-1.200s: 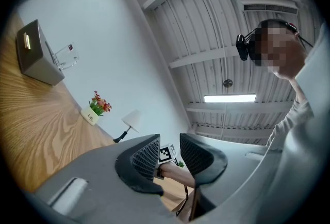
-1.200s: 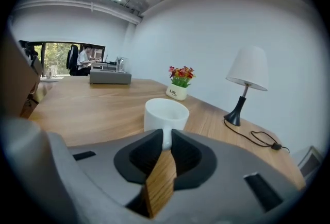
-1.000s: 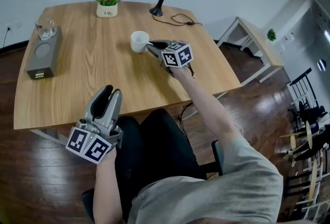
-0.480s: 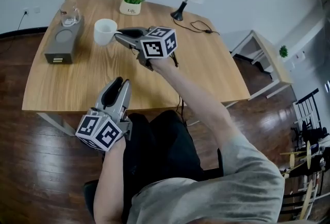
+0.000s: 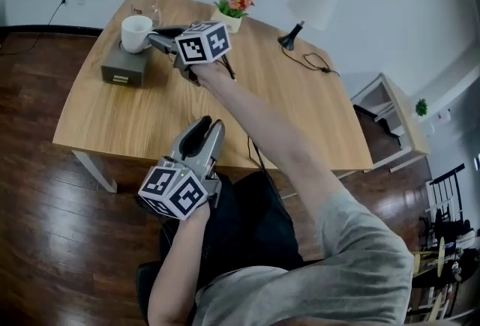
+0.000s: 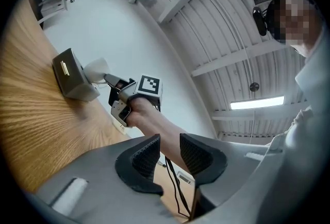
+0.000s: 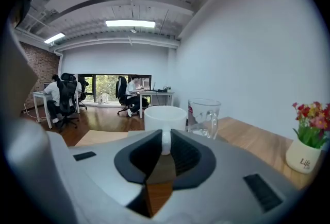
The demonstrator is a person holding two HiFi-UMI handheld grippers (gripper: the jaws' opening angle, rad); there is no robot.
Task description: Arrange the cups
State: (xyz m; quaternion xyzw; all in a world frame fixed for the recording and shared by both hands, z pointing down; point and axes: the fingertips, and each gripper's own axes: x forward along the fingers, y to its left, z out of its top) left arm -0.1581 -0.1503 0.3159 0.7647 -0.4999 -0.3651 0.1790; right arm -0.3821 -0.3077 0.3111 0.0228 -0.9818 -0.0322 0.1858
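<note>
My right gripper (image 5: 155,39) is shut on the handle of a white cup (image 5: 135,32) and holds it upright at the table's far left, by the top of a grey box (image 5: 120,68). In the right gripper view the cup (image 7: 165,116) stands just past the jaws, its handle pinched between the pads. A clear glass mug (image 7: 204,116) stands close to its right, on the box (image 5: 152,11). I cannot tell whether the white cup rests on the box. My left gripper (image 5: 207,124) hangs at the table's near edge, shut and empty, and looks toward the cup (image 6: 96,68).
A wooden table (image 5: 225,115) carries a flower pot (image 5: 232,6) and a lamp (image 5: 306,8) with a black cable (image 5: 319,62) at the back. A small side table (image 5: 390,118) stands to the right. In the distance, people sit at desks (image 7: 67,97).
My right gripper has carried the white cup from the table's middle to the far left, next to the glass mug on the grey box. The left gripper has shifted slightly.
</note>
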